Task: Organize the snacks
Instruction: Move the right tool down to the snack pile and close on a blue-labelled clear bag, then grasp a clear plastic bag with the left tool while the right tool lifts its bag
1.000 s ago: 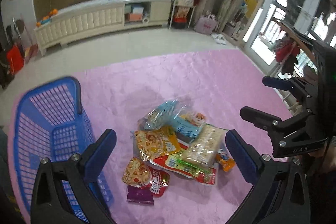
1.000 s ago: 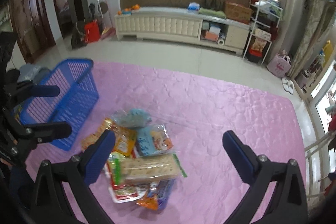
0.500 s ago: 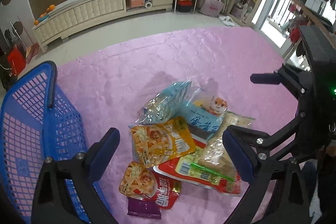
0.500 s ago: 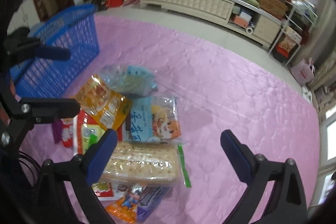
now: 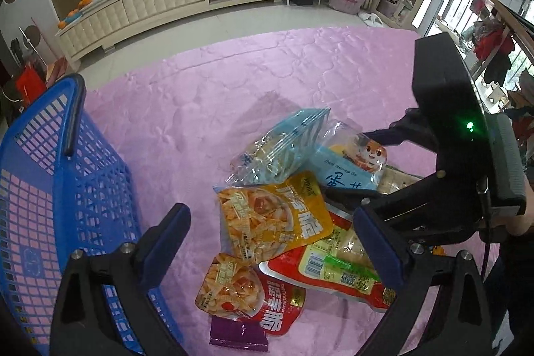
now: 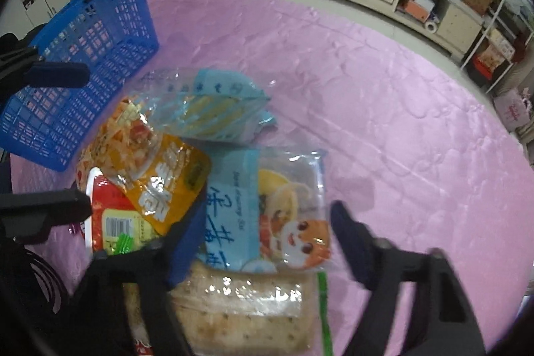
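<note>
Both grippers have dropped closer to the snack pile since a second ago. Low in the frame, the right gripper (image 6: 267, 242) is closing its jaws around the blue cartoon packet (image 6: 267, 216), pads not yet pressing. Wide apart, the left gripper (image 5: 272, 242) hangs over the orange packet (image 5: 273, 219). Farther off at left stands the blue basket (image 5: 50, 189) on the pink cloth (image 5: 200, 82).

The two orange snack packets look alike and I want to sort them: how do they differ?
The larger orange packet is orange nearly all over; the smaller orange-and-red packet has a red lower half. The larger one lies on top of other snacks in the heap; the smaller one lies at the heap's near edge, overlapping a purple packet. Both show similar strip-shaped snacks and lie flat on the pink quilted cover.
</note>
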